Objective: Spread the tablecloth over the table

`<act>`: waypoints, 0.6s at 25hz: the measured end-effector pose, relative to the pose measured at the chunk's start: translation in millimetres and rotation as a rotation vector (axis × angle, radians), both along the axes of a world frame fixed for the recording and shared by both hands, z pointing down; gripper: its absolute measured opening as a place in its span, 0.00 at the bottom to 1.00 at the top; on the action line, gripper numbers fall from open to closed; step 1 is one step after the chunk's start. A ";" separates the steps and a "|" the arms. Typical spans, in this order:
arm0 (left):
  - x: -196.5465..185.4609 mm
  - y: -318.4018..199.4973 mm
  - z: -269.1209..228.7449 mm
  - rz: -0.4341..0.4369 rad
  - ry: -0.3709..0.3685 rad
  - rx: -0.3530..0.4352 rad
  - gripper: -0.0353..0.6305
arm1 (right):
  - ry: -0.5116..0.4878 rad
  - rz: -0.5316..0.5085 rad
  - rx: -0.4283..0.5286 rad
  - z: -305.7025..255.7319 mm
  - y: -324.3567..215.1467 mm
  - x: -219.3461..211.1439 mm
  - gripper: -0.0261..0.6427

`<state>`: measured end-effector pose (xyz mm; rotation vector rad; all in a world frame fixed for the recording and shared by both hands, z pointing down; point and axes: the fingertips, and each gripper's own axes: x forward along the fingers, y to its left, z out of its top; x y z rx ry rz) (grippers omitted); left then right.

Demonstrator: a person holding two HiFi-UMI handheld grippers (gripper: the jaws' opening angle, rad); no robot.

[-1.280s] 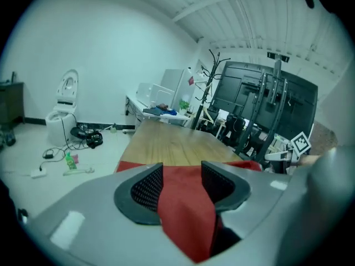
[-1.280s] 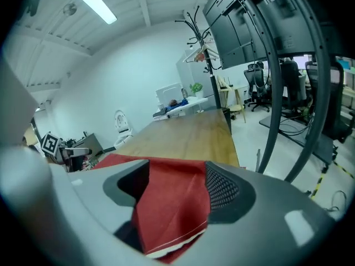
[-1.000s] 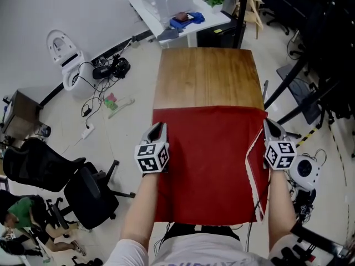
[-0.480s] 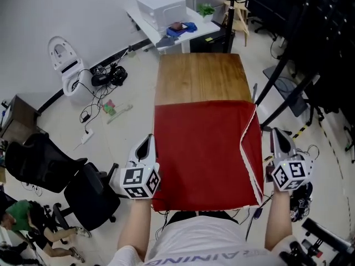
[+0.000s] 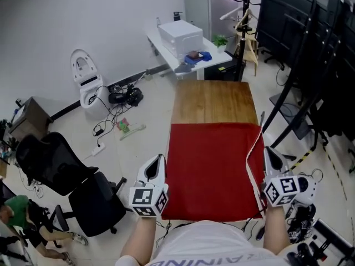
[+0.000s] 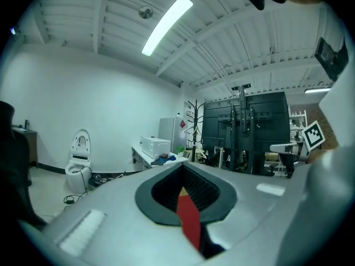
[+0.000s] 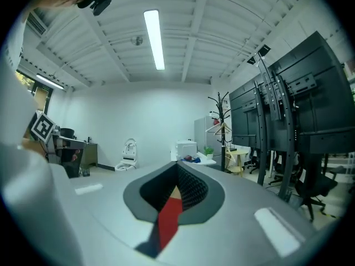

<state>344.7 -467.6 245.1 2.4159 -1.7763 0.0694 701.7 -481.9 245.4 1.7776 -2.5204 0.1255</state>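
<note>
Both jaws are sitting clenched, left gripper and right gripper hovering off the near corners of the tablecloth, nothing clearly pinched (just a red sliver showing through each slit). Cloth is covering only the near part of the table, so spreading looks half done. Next move is calling for gripping the far edge and drawing it over bare wood.

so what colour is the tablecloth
The tablecloth is plain red, seen best in the head view.
</note>
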 end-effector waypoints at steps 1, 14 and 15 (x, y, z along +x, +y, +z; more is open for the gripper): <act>0.1 0.0 -1.6 0.000 0.007 0.002 0.06 | 0.006 -0.001 0.001 -2.1 -0.1 -0.6 0.05; 17.5 1.3 -9.7 0.026 -0.028 0.033 0.06 | 0.031 -0.005 0.008 -11.2 2.4 -3.3 0.05; 19.1 0.9 -9.9 0.030 -0.026 0.033 0.06 | 0.032 -0.004 0.007 -11.0 2.5 -3.0 0.05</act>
